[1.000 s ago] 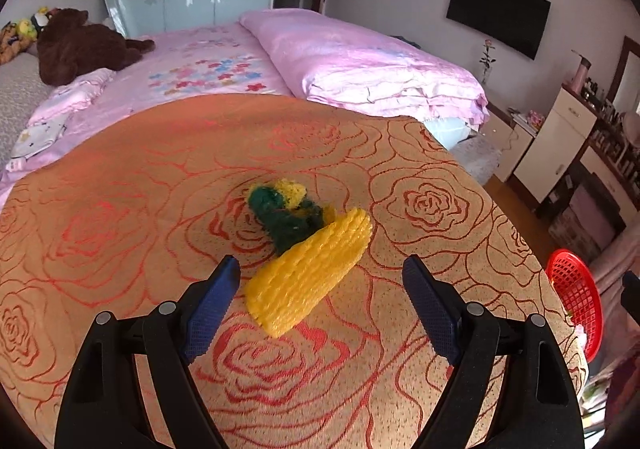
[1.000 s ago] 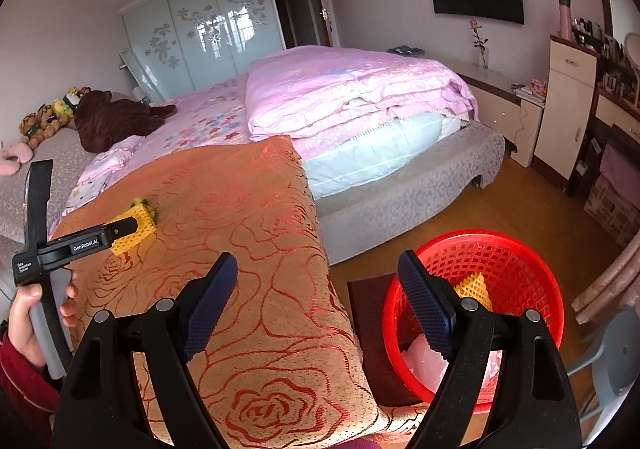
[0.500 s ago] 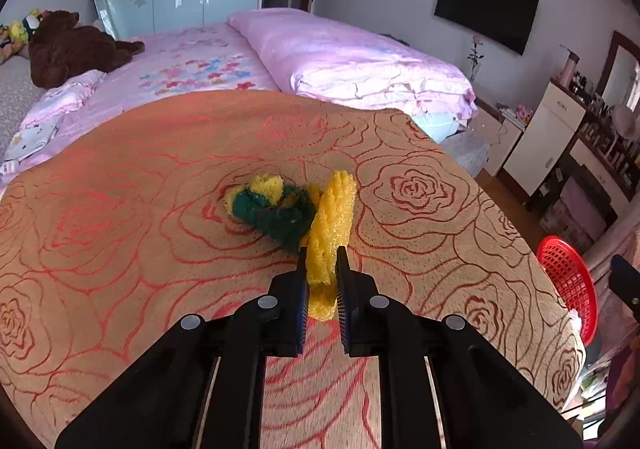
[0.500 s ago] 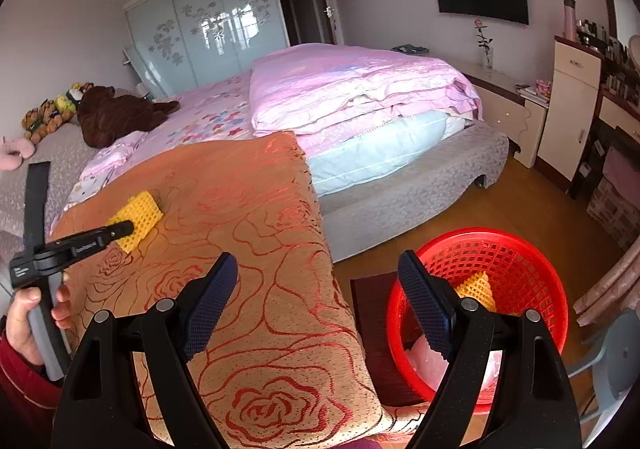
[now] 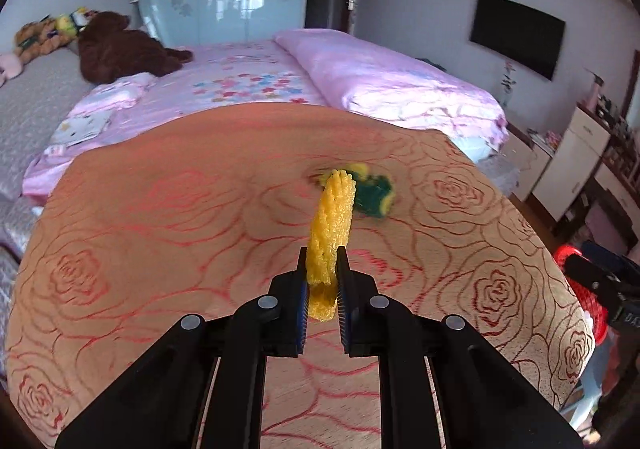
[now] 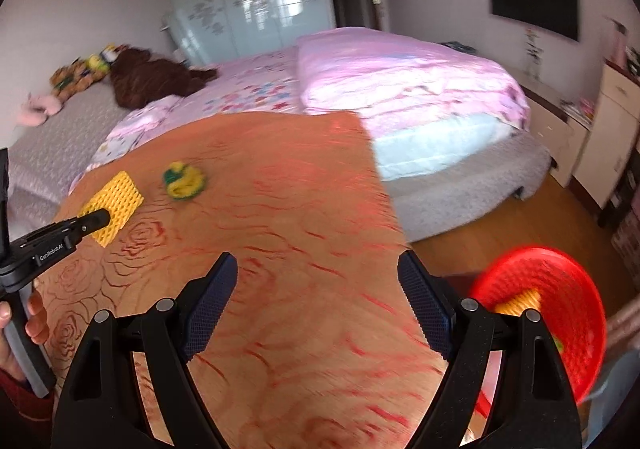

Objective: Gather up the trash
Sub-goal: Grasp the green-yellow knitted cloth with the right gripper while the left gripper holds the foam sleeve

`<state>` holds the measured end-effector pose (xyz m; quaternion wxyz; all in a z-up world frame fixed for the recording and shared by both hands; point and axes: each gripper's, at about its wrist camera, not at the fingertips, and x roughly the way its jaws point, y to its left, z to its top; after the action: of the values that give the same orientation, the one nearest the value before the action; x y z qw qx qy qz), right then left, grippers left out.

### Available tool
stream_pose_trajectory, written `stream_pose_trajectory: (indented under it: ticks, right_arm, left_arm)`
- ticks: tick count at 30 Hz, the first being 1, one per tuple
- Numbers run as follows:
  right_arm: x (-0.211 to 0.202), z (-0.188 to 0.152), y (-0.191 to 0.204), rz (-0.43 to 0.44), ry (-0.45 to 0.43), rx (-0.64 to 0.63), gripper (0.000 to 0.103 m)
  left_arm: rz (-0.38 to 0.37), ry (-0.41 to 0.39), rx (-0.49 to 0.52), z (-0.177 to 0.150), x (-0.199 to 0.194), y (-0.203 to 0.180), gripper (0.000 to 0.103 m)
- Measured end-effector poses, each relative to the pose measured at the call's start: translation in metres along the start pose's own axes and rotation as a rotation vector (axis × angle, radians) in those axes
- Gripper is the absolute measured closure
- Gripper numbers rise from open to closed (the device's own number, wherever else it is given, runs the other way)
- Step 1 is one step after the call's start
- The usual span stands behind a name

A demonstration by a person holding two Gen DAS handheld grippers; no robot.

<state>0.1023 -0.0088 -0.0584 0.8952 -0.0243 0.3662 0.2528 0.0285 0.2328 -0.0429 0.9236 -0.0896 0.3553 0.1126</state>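
Observation:
My left gripper [image 5: 322, 261] is shut on a yellow foam net sleeve [image 5: 330, 225], squeezed flat between its pads and lifted off the rose-patterned orange cloth [image 5: 160, 249]. In the right wrist view the same yellow foam net sleeve [image 6: 114, 201] hangs from the left gripper [image 6: 105, 217] at far left. A green and yellow crumpled scrap [image 5: 374, 193] lies on the cloth just beyond it; that green and yellow scrap [image 6: 184, 179] lies apart from the sleeve. My right gripper [image 6: 316, 285] stands open over the cloth, holding nothing. The red mesh basket [image 6: 560, 289] stands on the floor at right with yellow trash inside.
A bed with a pink quilt [image 6: 400, 77] lies behind the cloth-covered surface. Plush toys [image 5: 120, 49] sit at the back left. White cabinets [image 5: 576, 153] and a wall television [image 5: 516, 33] are on the right. Wooden floor [image 6: 472, 237] runs between bed and basket. A hand [image 6: 36, 321] grips the left tool's handle.
The left gripper closed on the yellow sleeve and lifted it away from the green scrap, leftwards in the right wrist view. The right gripper swung left over the cloth, so the basket slid to the right.

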Motion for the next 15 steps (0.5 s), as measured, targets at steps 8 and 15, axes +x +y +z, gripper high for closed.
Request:
stream_pose_trajectory:
  ticks: [8, 15]
  right_arm:
    - [0.053, 0.032, 0.057, 0.091, 0.047, -0.104, 0.023]
    - [0.1, 0.055, 0.091, 0.153, 0.105, -0.161, 0.023]
  left_arm:
    - [0.047, -0.008, -0.026, -0.005, -0.005, 0.013, 0.091]
    - [0.045, -0.008, -0.047, -0.008, -0.006, 0.02, 0.092]
